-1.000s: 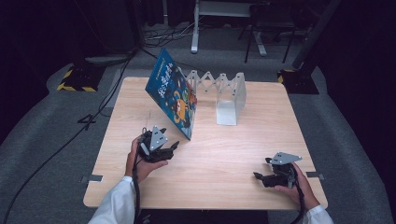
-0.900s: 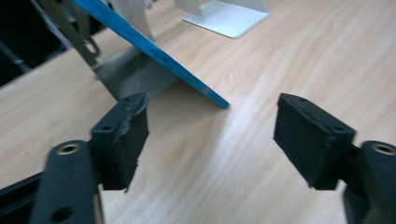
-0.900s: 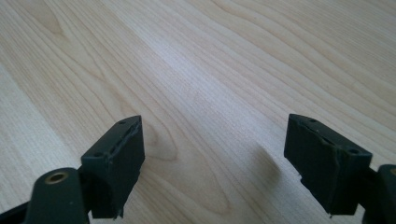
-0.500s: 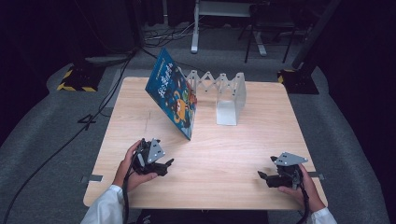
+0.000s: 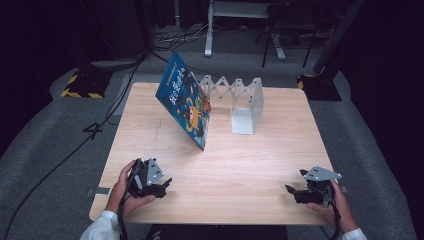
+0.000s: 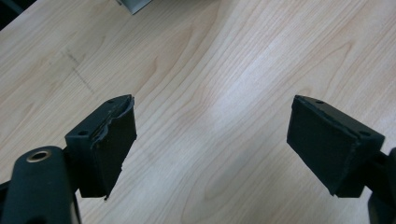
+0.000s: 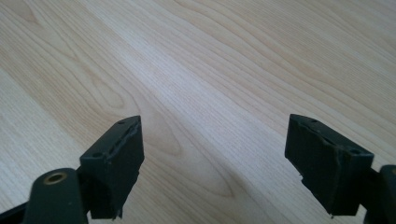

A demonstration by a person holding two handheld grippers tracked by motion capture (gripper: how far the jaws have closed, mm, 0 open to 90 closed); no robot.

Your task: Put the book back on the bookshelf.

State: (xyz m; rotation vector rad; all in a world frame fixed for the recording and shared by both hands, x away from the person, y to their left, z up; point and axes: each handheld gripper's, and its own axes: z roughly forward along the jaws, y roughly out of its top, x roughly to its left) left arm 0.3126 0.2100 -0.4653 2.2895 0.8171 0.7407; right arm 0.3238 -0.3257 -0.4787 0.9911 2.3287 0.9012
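Note:
A blue picture book (image 5: 187, 105) stands tilted at the table's back middle, its top edge leaning left. It rests against a white accordion book rack (image 5: 240, 100). My left gripper (image 5: 167, 184) lies low over the near left of the wooden table (image 5: 250, 165). It is open and its jaws have just been opening. In the left gripper view (image 6: 210, 105) nothing but bare wood lies between its pads. Near the front right edge, my right gripper (image 5: 292, 190) is open, and bare wood shows between its jaws in the right gripper view (image 7: 215, 123).
The rack's white end plate (image 5: 243, 120) stands right of the book. A corner of it shows at the top of the left gripper view (image 6: 135, 4). Cables run over the grey floor (image 5: 60, 150) to the left, and stand legs sit behind the table.
My left hand has drawn back from the book towards the near left edge, and its jaws stand wider. My right hand has shifted a little to the right.

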